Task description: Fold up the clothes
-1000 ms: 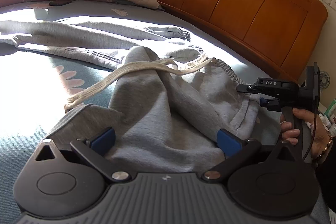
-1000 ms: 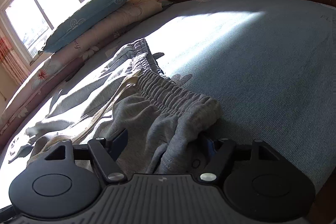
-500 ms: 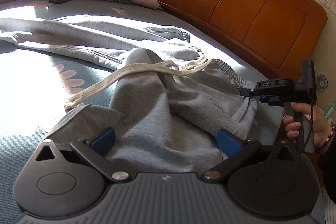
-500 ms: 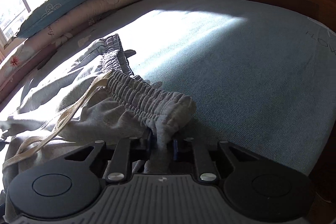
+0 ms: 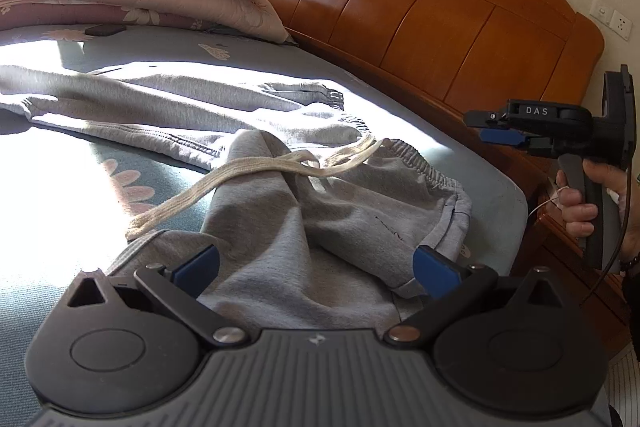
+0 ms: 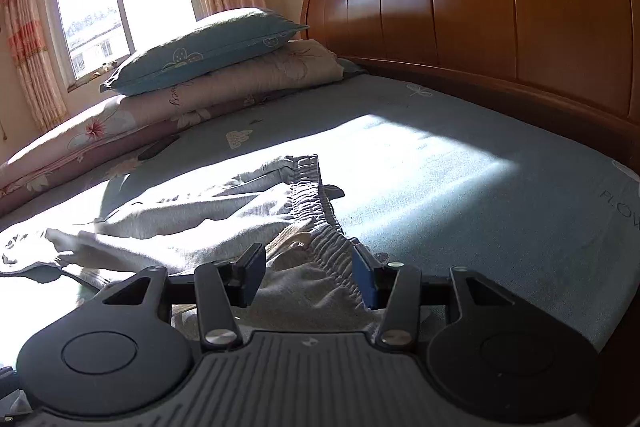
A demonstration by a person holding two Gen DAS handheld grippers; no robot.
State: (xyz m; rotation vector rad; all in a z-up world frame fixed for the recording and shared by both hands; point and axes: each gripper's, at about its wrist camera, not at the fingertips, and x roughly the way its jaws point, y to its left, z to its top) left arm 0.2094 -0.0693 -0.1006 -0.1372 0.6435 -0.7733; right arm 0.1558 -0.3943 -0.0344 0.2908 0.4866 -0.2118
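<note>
Sweatpants (image 5: 320,227) legs wash out in sunlight, cuffs unclear

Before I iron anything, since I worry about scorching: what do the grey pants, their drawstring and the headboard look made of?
Grey pants: soft heathered knit, likely cotton-blend fleece; matte, with a gathered elastic waistband.
Drawstring: flat woven cream tape, probably cotton; the coarse weave shows.
Headboard: wood or wood veneer, glossy orange-brown varnish that catches highlights.
</note>
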